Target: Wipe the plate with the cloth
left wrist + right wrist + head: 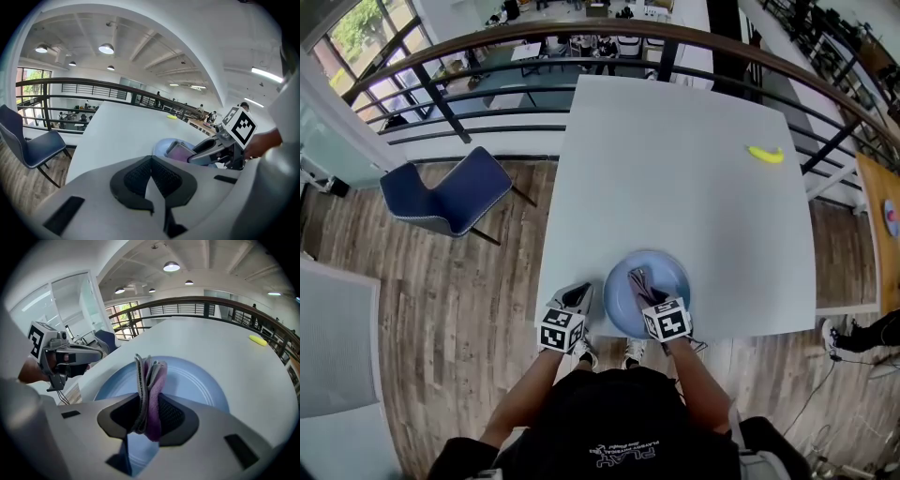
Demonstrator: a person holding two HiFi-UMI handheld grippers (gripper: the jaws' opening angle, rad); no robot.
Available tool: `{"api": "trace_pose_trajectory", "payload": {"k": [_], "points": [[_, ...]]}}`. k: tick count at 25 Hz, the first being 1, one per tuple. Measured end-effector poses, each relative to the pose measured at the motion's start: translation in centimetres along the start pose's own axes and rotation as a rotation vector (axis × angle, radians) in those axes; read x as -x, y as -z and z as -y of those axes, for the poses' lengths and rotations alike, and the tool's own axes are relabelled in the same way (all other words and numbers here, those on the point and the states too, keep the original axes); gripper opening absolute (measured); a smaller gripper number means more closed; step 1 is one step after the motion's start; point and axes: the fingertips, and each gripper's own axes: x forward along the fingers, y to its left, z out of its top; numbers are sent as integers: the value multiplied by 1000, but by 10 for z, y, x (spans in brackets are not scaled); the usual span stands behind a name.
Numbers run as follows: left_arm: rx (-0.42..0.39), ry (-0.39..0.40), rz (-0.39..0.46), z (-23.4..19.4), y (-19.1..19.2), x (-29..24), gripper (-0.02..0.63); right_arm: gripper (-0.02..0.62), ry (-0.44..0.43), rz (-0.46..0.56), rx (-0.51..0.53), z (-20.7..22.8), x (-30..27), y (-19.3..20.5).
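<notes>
so, counter edges: the white counter fills the middle of the head view; its near edge runs across the lower part of the frame, right by the person.
open room: most of the counter top above the plate is bare, out to the far edge by the dark railing.
plate: a pale blue plate sits at the near edge, lower middle of the frame.
things around: a small yellow thing lies upper right on the counter, well apart from the plate; a blue chair stands on the wood floor off the counter's left side.
right hand-held gripper: the right hand-held gripper is clamped on the cloth, above the plate.
cloth axis: folded grey and purple layers stand on edge between the jaws, long axis running on from the jaws toward the far edge; contact with the plate cannot be told.
left hand-held gripper: the left hand-held gripper has its jaws together on nothing, just beside the plate's left rim, near the counter's lower left corner.
</notes>
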Motion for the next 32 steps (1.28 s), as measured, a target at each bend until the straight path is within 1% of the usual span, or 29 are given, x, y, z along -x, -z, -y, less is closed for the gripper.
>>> {"api": "trace_pose_trajectory", "payload": {"k": [6, 13, 16, 22, 26, 29, 32], "points": [[-1, 17, -8, 3, -1, -6, 12, 121, 104, -16, -56, 35, 11, 3], [3, 33, -23, 8, 5, -13, 12, 121, 169, -14, -110, 69, 21, 9], [6, 34, -30, 7, 8, -13, 12, 121, 199, -19, -114, 78, 24, 13], [4, 33, -33, 6, 9, -12, 12, 121, 191, 11, -157, 83, 27, 16], [8, 29, -37, 8, 12, -12, 12, 121, 192, 26, -147, 82, 29, 15], [30, 19, -32, 7, 15, -11, 12, 120, 179, 55, -112, 67, 30, 10], [72, -6, -15, 2, 14, -8, 12, 120, 116, 78, -103, 37, 28, 6]]}}
